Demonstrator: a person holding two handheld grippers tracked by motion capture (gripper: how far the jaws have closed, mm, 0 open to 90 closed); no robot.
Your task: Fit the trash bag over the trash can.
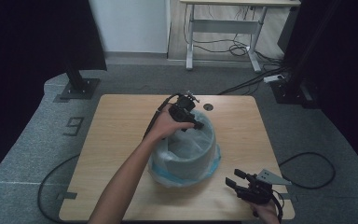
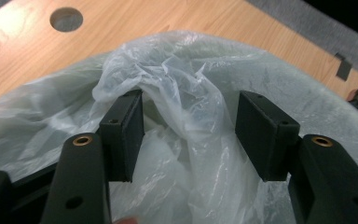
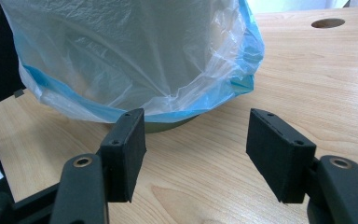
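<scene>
Grey carpet, dark curtains at both sides, a pale wooden bench (image 1: 121,140) at centre frame. Left tool (image 1: 189,116) above centre, over the far rim of the bin (image 1: 186,156); jaws partly apart with a crumpled fold of the plastic bag (image 2: 186,93) between them, pads not visibly pressing on it, so nothing gripped yet. Bag lining the bin and draped over its rim, blue edge hanging down the outer wall. Right tool (image 1: 242,184) at lower right, resting low near the bench's front edge, jaws wide and empty, aimed at the bin's base. Best to pinch one clear fold close to the rim, then lift gently to avoid tearing. Open bench to the left and beyond; cable hole (image 1: 208,107) just past the bin; right tool near the front corner.
</scene>
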